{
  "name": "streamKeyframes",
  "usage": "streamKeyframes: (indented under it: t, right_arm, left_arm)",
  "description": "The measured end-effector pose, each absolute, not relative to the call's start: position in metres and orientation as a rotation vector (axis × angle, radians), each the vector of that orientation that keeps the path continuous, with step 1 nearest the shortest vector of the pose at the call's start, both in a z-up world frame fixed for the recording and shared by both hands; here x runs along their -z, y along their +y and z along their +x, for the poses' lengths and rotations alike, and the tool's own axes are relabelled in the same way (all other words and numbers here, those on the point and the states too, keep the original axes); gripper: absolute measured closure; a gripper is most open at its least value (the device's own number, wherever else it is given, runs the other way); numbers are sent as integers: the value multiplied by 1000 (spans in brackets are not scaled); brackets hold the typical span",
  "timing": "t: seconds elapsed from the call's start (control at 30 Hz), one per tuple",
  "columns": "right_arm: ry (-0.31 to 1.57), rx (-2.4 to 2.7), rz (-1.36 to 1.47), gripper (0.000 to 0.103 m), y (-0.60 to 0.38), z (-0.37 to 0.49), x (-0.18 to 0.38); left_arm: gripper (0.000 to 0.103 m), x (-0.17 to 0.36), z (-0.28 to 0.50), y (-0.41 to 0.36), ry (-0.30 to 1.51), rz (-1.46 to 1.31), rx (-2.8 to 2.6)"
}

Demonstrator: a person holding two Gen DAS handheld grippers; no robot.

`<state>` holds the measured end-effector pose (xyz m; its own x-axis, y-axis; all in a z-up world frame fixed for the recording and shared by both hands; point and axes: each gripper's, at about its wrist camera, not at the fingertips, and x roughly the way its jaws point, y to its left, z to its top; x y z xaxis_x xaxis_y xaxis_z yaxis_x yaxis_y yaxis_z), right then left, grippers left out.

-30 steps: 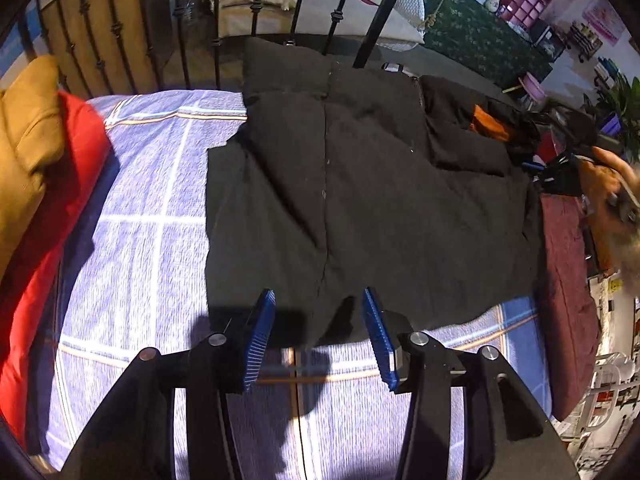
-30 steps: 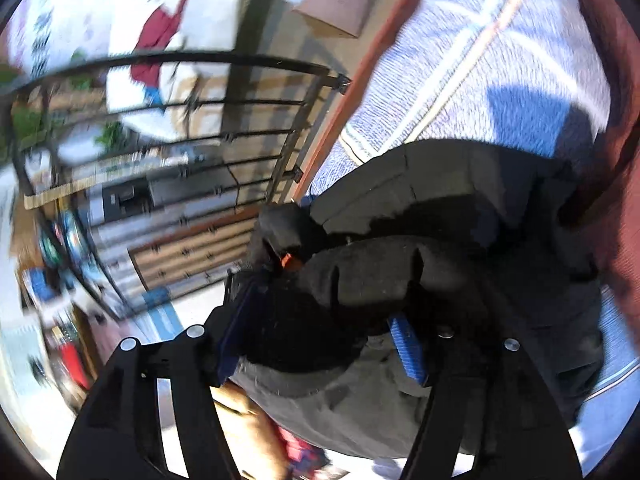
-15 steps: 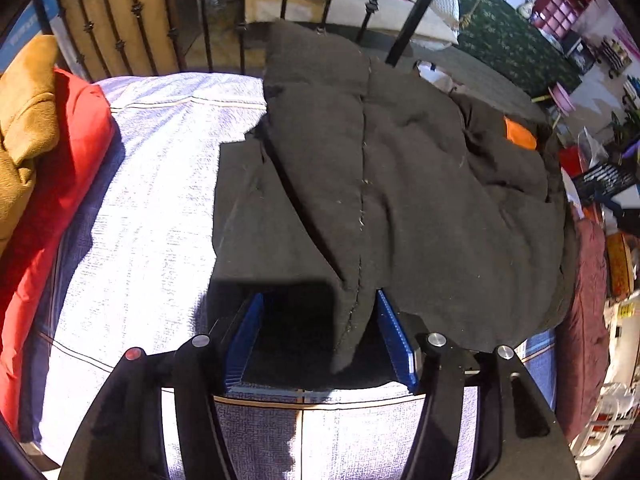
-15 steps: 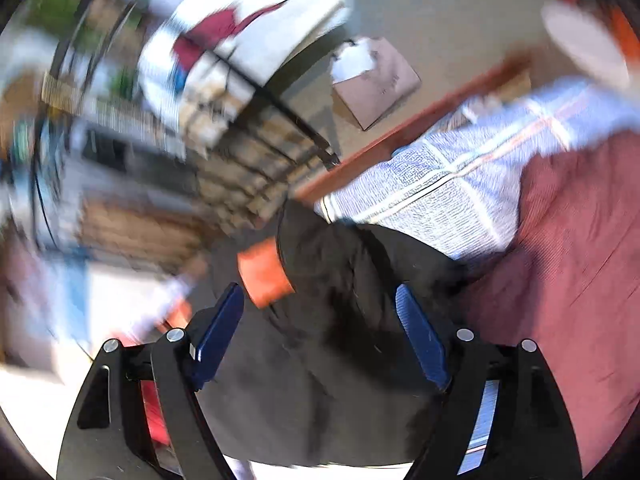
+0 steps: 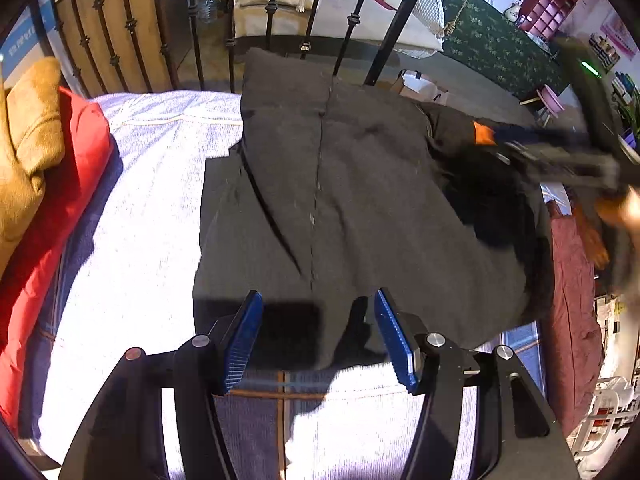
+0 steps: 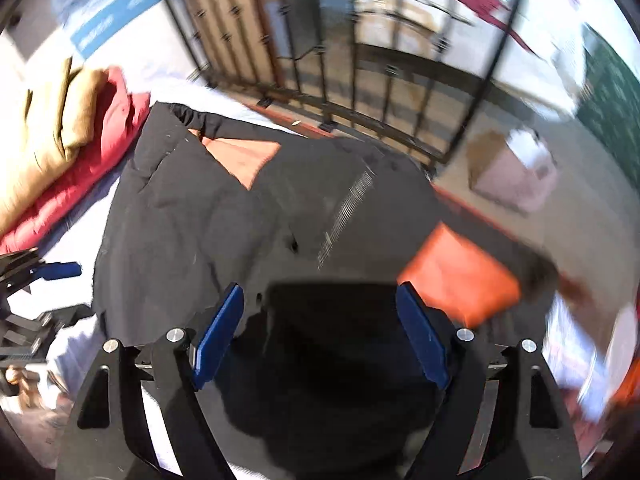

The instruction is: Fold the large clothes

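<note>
A large black garment (image 5: 360, 200) lies spread on the bed's blue-and-white checked sheet (image 5: 140, 220). My left gripper (image 5: 318, 336) hangs open over its near hem, and the blue pads (image 5: 242, 340) stand either side of the cloth without pressing it. My right gripper (image 6: 320, 320) is open above the garment (image 6: 224, 232) on the right side, with only shadowed black cloth below it. Orange lining (image 6: 460, 276) shows at a folded-in sleeve just right of its fingers. In the left wrist view the right gripper (image 5: 532, 148) is a blur at the garment's far right.
A red and a mustard garment (image 5: 48, 184) are piled at the bed's left edge. A black iron rail (image 5: 280, 20) runs along the far side. A maroon cloth (image 5: 572, 300) lies on the bed's right edge. A cardboard box (image 6: 512, 172) sits on the floor beyond.
My right gripper let go of the black sleeve, rolled round and swung over the garment. The sleeve with orange lining now lies on the garment. My left gripper's jaws widened at the near hem.
</note>
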<state>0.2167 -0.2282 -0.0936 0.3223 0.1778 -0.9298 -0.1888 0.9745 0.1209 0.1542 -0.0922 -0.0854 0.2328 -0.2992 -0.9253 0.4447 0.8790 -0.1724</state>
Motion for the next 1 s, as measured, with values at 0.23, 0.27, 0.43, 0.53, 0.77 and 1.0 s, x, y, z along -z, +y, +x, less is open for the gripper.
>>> streamKeyframes:
  t: [0.23, 0.27, 0.43, 0.53, 0.77, 1.0]
  right_arm:
    - [1401, -318, -224, 88, -207, 235, 124]
    - [1356, -267, -247, 88, -210, 238, 117]
    - [1259, 32, -242, 91, -235, 262, 111]
    - [1310, 9, -162, 88, -231, 267, 125]
    - [1102, 154, 21, 32, -249, 206, 77]
    - [1144, 59, 155, 32, -265, 124, 86]
  left_arm:
    - [46, 88, 138, -62, 1245, 157, 463]
    - [46, 89, 138, -58, 1246, 155, 454]
    - [46, 89, 145, -57, 1245, 146, 435]
    - [46, 81, 148, -76, 1208, 174, 481]
    - [46, 81, 158, -116, 1161, 234, 549]
    - [45, 97, 174, -150, 1147, 293, 568]
